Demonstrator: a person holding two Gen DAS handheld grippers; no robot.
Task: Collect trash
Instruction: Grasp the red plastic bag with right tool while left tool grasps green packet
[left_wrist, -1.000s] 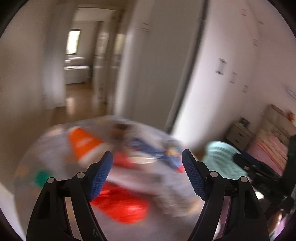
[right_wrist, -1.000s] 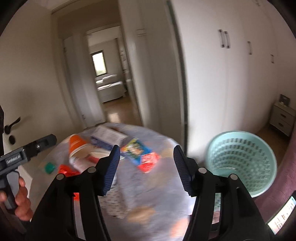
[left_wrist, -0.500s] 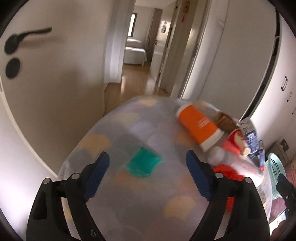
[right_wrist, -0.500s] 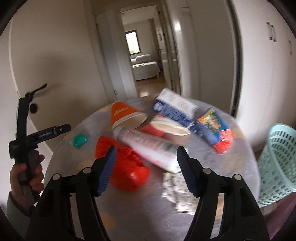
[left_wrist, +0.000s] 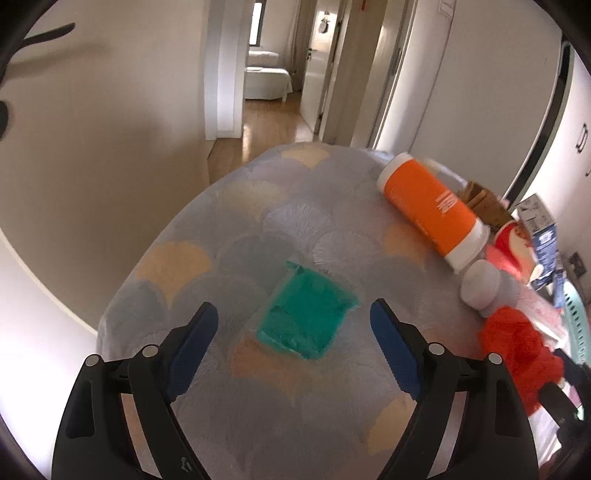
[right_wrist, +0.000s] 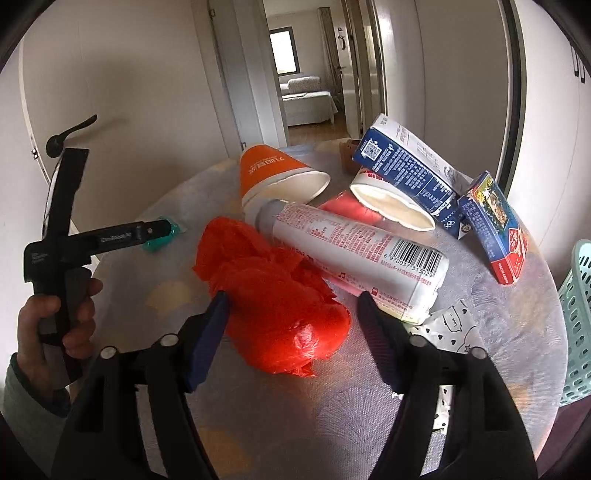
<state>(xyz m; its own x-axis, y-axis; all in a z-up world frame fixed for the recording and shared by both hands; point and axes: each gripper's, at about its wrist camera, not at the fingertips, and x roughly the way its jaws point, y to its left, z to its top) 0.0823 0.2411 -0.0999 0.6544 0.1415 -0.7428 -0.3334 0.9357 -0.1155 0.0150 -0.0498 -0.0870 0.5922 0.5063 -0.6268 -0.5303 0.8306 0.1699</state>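
The left gripper (left_wrist: 293, 341) is held over the bench (left_wrist: 258, 229), its jaws wide but closing, with a green packet (left_wrist: 308, 317) lying untouched between them. The right gripper's (right_wrist: 293, 332) jaws are opening around a crumpled red bag (right_wrist: 273, 295), nothing gripped. Beyond are seen a white can (right_wrist: 354, 251), an orange cup (right_wrist: 273, 173) and cartons (right_wrist: 406, 166); a teal basket (right_wrist: 578, 314) stands beside.

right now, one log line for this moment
left gripper: closing, over green packet | right gripper: opening, at red bag | nothing held
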